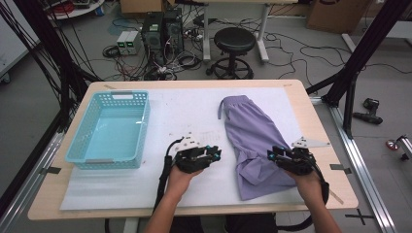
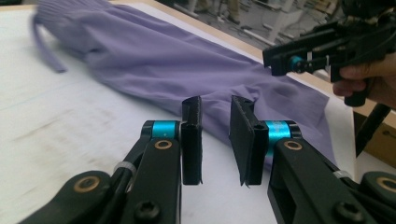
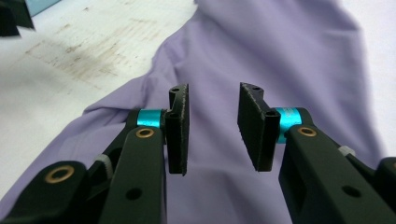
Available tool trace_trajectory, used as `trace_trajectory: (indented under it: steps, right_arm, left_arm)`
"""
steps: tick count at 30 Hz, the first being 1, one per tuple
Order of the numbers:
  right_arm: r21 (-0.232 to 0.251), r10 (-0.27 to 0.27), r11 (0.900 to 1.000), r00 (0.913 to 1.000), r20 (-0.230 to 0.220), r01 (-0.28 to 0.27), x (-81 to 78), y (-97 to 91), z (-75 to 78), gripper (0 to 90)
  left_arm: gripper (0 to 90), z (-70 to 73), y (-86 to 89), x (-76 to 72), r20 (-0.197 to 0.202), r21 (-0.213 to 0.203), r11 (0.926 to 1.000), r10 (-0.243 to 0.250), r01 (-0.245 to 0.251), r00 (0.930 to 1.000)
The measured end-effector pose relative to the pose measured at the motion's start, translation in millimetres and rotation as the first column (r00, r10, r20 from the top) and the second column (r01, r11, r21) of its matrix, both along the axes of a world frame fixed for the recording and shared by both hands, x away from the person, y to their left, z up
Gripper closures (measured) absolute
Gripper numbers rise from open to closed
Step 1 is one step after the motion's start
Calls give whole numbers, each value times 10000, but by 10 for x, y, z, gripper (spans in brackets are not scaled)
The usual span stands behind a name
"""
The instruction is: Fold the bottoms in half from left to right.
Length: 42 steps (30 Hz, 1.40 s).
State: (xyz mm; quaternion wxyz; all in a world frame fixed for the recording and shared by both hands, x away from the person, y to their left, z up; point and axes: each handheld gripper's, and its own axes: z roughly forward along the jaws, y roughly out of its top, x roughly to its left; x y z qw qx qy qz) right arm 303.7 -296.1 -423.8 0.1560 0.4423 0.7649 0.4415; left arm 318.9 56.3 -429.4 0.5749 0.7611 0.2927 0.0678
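A pair of lilac shorts (image 1: pixel 252 141) lies folded lengthwise on the white mat, waistband at the far end, hem near the front edge. My left gripper (image 1: pixel 217 154) hovers just left of the cloth, pointing right at it; in its own view the jaws (image 2: pixel 215 135) stand open with nothing between them and the lilac shorts (image 2: pixel 154 60) beyond. My right gripper (image 1: pixel 270 155) sits over the lower part of the garment. Its jaws (image 3: pixel 213 123) are open above the lilac shorts (image 3: pixel 280 51), holding nothing.
A light blue plastic basket (image 1: pixel 111 130) stands empty at the left of the table. The white mat (image 1: pixel 184 111) covers most of the wooden tabletop. On the floor beyond stand a black stool (image 1: pixel 234 43), computer towers and tangled cables.
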Motion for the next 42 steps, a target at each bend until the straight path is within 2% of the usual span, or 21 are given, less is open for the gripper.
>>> trace_trajectory:
  steps: [6,9,12,15,16,18,19,20,21,22,26,28,30,32,33,34,35,36,37,39,42]
  right_arm:
    - [307,-823,9962,9965,130,819,-111,-298,23,626]
    - [349,-1082,9936,9940,144,1077,-157,-396,18,622]
    - [256,-1298,9912,9915,101,1295,-200,-466,-5,596]
    - [91,-1434,9896,9897,52,1433,-237,-502,-29,569]
    - [99,-1481,9889,9890,59,1480,-246,-514,-30,561]
    - [164,-1565,9876,9876,78,1564,-264,-538,-24,556]
    - [190,-1595,9870,9872,74,1593,-268,-542,-22,554]
    - [181,-1605,9869,9870,85,1603,-271,-549,-21,554]
    - [176,-1598,9870,9871,89,1596,-272,-553,-22,554]
    - [164,-1586,9872,9873,109,1584,-272,-557,-23,554]
    - [234,-1603,9868,9870,118,1600,-270,-558,-22,554]
    - [214,-1593,9870,9872,112,1590,-274,-553,-17,554]
    - [219,-1602,9869,9870,104,1599,-279,-548,-15,554]
    - [180,-1620,9867,9867,114,1618,-278,-544,-17,554]
    - [166,-1624,9866,9867,111,1622,-276,-540,-20,554]
    - [174,-1638,9864,9864,103,1636,-272,-537,-21,552]
    - [200,-1664,9859,9860,99,1661,-270,-533,-19,550]
    - [246,-1717,9849,9851,97,1714,-269,-528,-14,549]
    - [264,-1711,9850,9852,103,1707,-267,-527,-9,547]
    - [266,-1727,9847,9849,142,1723,-267,-519,-4,544]
    - [228,-1727,9847,9849,82,1725,-269,-519,-15,543]
  left_arm:
    - [728,-23,-423,94,-71,616,9954,-733,736,9973]
    - [701,-52,-607,154,-154,865,9928,-825,835,9965]
    - [635,-96,-766,210,-239,1435,9865,-765,791,9968]
    - [638,-150,-894,229,-136,2324,9709,-567,583,9983]
    - [670,-174,-933,228,-109,2588,9651,-384,399,9992]
    - [756,-207,-981,220,-20,3005,9531,-367,356,9993]
    - [801,-224,-1006,210,49,3302,9437,-243,213,9997]
    - [867,-237,-1015,205,25,3400,9402,-222,200,9998]
    - [886,-239,-1016,199,46,3453,9384,-148,123,9999]
    - [896,-235,-1007,193,36,3380,9411,-90,72,10000]
    - [897,-164,-863,191,-83,2467,9691,36,-14,10000]
    - [897,-124,-738,197,-171,1993,9797,257,-217,9995]
    - [897,-103,-585,205,-278,1853,9814,561,-500,9980]
    - [897,-103,-454,207,-241,2040,9756,883,-815,9958]
    - [897,-99,-423,201,-200,2074,9746,904,-843,9957]
    - [896,-91,-420,198,-196,1991,9774,759,-705,9969]
    - [890,-87,-444,189,-90,1772,9823,628,-602,9980]
    - [851,-87,-484,182,-105,1431,9889,414,-395,9991]
    - [788,-87,-535,185,-188,1309,9913,157,-131,9997]
    - [699,-97,-669,181,-156,1398,9897,-285,304,9995]
    - [613,-136,-850,191,-146,1949,9794,-503,522,9986]
